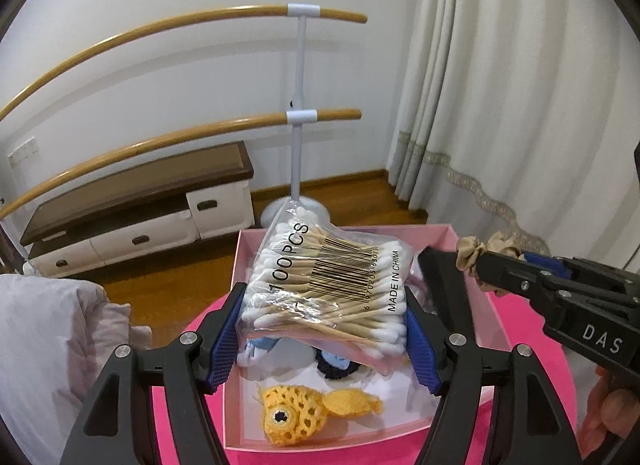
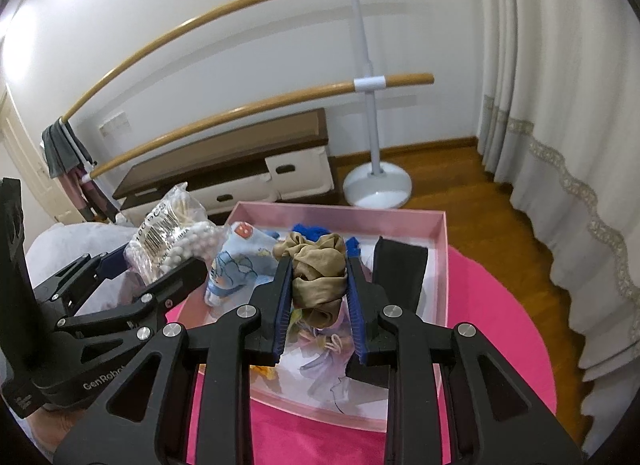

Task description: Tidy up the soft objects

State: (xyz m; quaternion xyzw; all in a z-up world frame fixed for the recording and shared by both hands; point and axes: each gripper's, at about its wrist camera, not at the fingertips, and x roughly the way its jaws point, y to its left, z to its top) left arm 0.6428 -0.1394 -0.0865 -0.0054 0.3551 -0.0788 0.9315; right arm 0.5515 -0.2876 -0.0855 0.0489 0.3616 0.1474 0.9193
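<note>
I note the left gripper (image 1: 324, 329) with its fingers clamped on the bag of cotton swabs (image 1: 328, 289), held over the pink box (image 1: 460, 231); the right gripper (image 2: 318, 289), at three o'clock of it, pinches the beige scrunchie (image 2: 318, 273) above that box; a yellow crochet fish (image 1: 308, 413) lies inside at six o'clock.

My left gripper (image 1: 324, 329) clamps a clear plastic bag of wooden cotton swabs (image 1: 324, 285) above the pink cardboard box (image 1: 476, 265), over its near-edge yellow crocheted fish (image 1: 316, 411).
</note>
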